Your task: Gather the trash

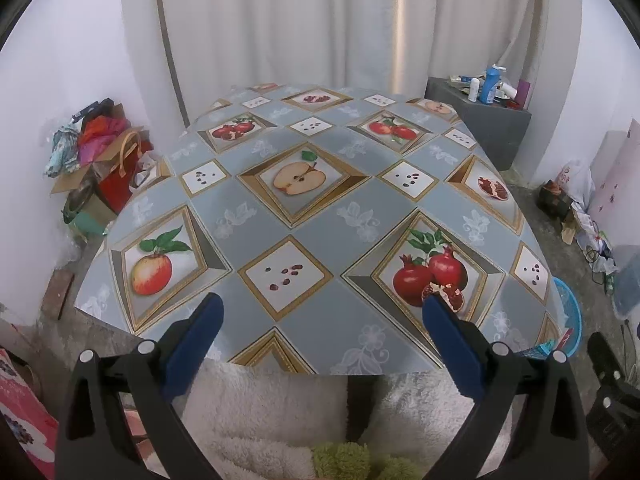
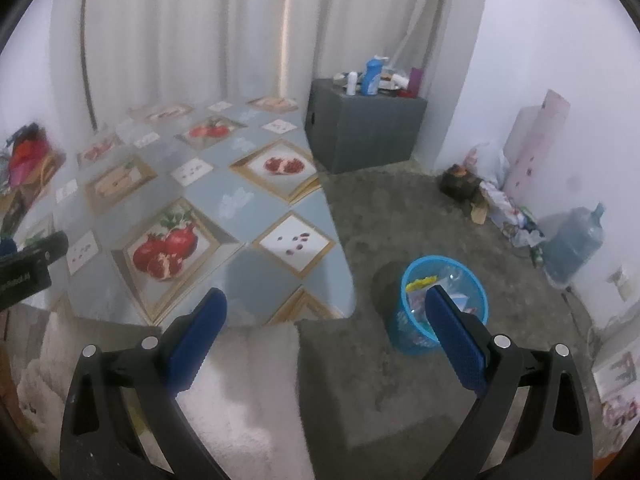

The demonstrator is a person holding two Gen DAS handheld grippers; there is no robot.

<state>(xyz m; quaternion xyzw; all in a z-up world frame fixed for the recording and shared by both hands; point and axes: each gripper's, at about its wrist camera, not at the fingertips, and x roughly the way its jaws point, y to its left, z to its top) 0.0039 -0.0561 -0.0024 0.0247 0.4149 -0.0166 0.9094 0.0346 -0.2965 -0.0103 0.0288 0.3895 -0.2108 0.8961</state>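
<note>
While both tools hang over the near edge of the table (image 1: 256, 216), each has its two blue fingers spread wide with nothing between them: the left gripper (image 1: 320, 312) above the fruit-print cloth, the right gripper (image 2: 326, 308) nearer the corner. One blue basket (image 2: 412, 276) stands on the grey floor just beside the table, with several wrappers (image 2: 420, 282) inside; I cannot count them. One water jug (image 2: 574, 240) sits by the wall.

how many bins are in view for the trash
1: a blue bin on the grey floor right of the table, wrappers already inside, behind the open right gripper. Others may be hidden.
</note>
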